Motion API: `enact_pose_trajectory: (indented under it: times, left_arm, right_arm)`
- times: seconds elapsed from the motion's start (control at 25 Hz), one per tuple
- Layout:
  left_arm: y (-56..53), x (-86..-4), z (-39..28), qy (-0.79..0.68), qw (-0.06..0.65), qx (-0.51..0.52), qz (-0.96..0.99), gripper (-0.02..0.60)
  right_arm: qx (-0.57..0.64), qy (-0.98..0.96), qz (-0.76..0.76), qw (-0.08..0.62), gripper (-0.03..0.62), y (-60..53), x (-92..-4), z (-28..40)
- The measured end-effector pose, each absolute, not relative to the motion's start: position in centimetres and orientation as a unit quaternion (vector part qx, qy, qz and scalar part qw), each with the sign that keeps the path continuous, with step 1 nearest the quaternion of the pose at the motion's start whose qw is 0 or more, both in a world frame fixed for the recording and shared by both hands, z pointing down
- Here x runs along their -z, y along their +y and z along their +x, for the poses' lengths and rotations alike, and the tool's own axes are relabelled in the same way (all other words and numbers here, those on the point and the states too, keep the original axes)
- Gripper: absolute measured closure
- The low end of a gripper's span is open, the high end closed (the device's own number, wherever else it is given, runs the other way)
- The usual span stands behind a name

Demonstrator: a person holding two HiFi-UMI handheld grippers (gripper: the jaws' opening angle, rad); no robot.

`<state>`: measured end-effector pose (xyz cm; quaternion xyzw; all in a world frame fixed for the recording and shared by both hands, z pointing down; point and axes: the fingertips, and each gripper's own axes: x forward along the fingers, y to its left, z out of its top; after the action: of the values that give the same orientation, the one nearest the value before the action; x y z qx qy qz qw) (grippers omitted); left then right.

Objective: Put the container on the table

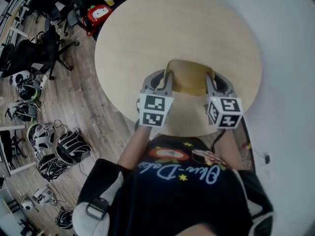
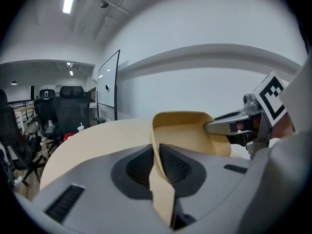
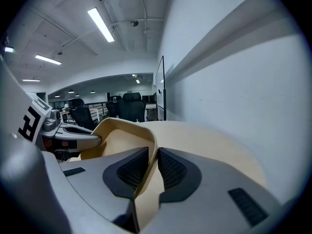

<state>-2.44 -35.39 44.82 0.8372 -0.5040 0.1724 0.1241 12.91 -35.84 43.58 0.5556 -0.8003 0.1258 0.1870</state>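
Note:
A tan, open-topped container (image 1: 187, 80) hangs between my two grippers over the near part of the round light-wood table (image 1: 147, 33). My left gripper (image 1: 165, 81) is shut on its left wall, and in the left gripper view that wall (image 2: 155, 145) stands pinched between the dark pads (image 2: 170, 165). My right gripper (image 1: 210, 82) is shut on the right wall (image 3: 151, 150), which sits between its ribbed pads (image 3: 127, 172). Each gripper view shows the other gripper across the container's hollow (image 2: 183, 130). I cannot tell whether the base touches the tabletop.
A white wall (image 1: 290, 43) runs close behind the table on the right. On the wooden floor at the left are black office chairs (image 1: 34, 53), several helmets or headsets (image 1: 49, 141), and a red item with a cup (image 1: 101, 9) by the table's far left edge.

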Motion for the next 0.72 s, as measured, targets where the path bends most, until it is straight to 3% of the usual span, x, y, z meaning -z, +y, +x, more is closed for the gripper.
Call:
enact_pose_trajectory:
  times: [0.72]
  left_arm:
    - [-38.0,-57.1,-2.6,-0.471,0.278,-0.281,0.788,0.555]
  right_arm:
    - [-0.248,-0.788,0.488,0.282,0.537,-40.4,-55.7,12.3]
